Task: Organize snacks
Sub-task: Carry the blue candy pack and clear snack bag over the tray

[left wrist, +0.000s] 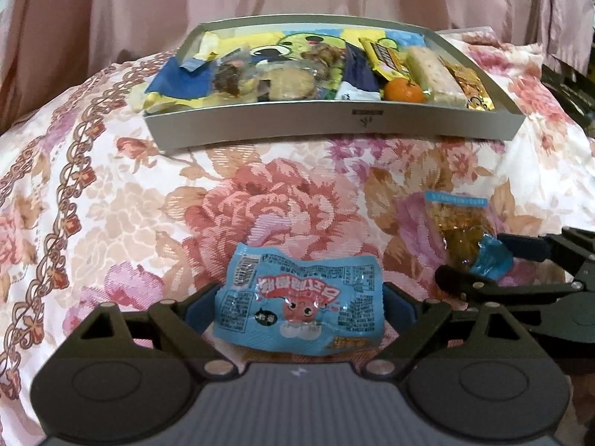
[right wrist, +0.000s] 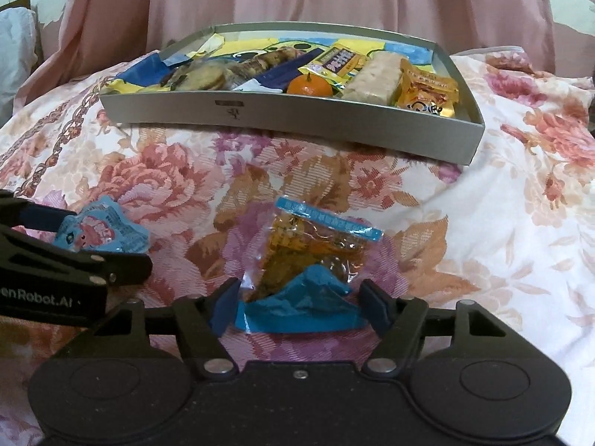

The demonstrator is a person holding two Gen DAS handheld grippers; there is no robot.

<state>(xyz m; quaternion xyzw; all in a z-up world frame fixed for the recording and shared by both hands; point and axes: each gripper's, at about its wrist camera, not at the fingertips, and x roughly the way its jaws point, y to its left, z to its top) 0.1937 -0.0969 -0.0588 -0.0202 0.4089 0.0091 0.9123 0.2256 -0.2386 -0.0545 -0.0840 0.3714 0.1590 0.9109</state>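
Left gripper (left wrist: pixel 297 297) clasps a blue snack packet (left wrist: pixel 297 301) across its width; right gripper (right wrist: pixel 299 303) pinches the crumpled blue end of a clear orange-filled packet (right wrist: pixel 316 252), both over the floral cloth (left wrist: pixel 111 223). Open cloth lies ahead of both. Beyond stands a grey tray (right wrist: pixel 334 119) holding biscuits, a mandarin (right wrist: pixel 309 85), bars and sachets; its far contents blur together.

Floral bedspread (left wrist: pixel 148 193), pink curtain (left wrist: pixel 111 18) behind, white pillow (right wrist: pixel 15 37)
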